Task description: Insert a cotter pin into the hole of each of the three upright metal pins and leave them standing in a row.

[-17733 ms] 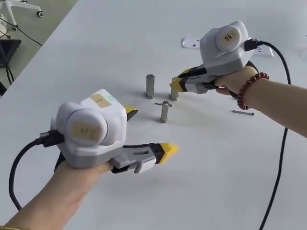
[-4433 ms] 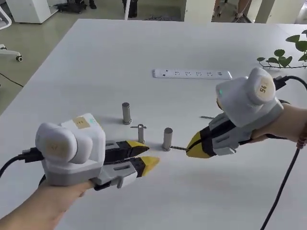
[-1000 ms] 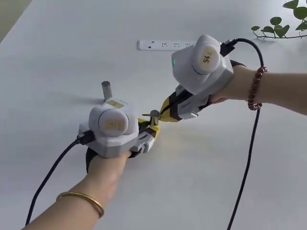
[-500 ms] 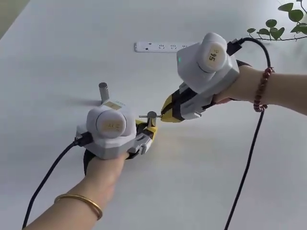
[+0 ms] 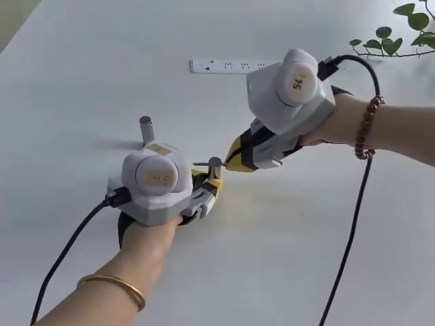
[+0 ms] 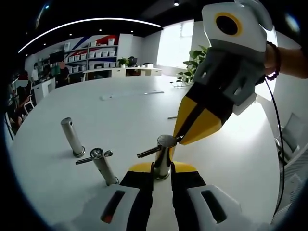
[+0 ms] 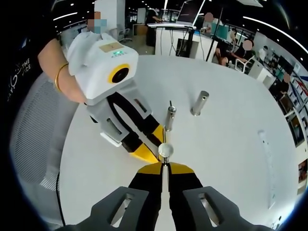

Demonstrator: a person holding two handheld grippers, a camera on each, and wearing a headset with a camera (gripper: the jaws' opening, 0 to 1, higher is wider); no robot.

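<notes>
Left tongs (image 6: 162, 169) are clamped narrow on the foot of the held pin (image 6: 162, 156), which stands upright on the tabletop (image 5: 285, 238) btwn the yellow tips. Right tongs (image 7: 165, 167) are pinched almost flat on the tail of a cotter pin (image 6: 147, 152). Their tips touch the held pin's right side just under its head. The cotter pin's other end pokes out on the left, so it's thru the hole. In head view the two meet tip to tip mid-tabletop: left tongs (image 5: 209, 185) near, right tongs (image 5: 232, 160) coming in from the far right.

Just left of the held pin is the second pin (image 6: 102, 167), upright, w/ a second cotter pin (image 6: 89, 159) crosswise near its top. Further left and farther off is the bare pin (image 6: 72, 137), upright. The three stand apart in a loose line.

Writing: the round sticker (image 5: 298, 83) on the right housing has a handwritten no., approx "54". The faint sticker (image 5: 162, 178) on the left housing can't be read.

At the far edge lies a white pwr strip (image 5: 231, 65), w/ a plant sprig (image 5: 391, 34) far right. There's a beaded bracelet (image 5: 363, 125) on the right wrist and a gold bangle (image 5: 115, 282) on the left.
</notes>
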